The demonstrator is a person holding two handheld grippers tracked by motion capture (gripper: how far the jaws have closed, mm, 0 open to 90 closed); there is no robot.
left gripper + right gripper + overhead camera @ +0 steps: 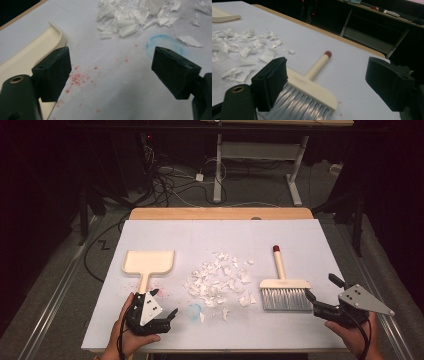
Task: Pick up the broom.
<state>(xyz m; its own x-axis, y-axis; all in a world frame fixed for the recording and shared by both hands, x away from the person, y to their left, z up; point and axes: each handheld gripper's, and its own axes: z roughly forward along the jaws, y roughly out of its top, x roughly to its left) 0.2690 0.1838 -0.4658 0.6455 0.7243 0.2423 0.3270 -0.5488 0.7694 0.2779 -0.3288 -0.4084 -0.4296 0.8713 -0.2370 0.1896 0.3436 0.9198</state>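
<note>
Cream dustpan (149, 262) flat left, torn white paper scraps (218, 281) centre, cream brush (284, 287) right

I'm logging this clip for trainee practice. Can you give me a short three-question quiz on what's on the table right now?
1. True or false: the right tongs are clamped on the brush.
2. What lies between the dustpan and the brush?
A. a sponge
B. a pile of torn white paper scraps
C. a cup
3. Which way does the brush handle's red tip point in the high view?

Key
1. False. Both jaws stand open; the brush head lies near them, not gripped. The left tongs are open too, beside the dustpan's handle.
2. B.
3. Toward the far edge of the table, with the bristles facing the person.
</note>
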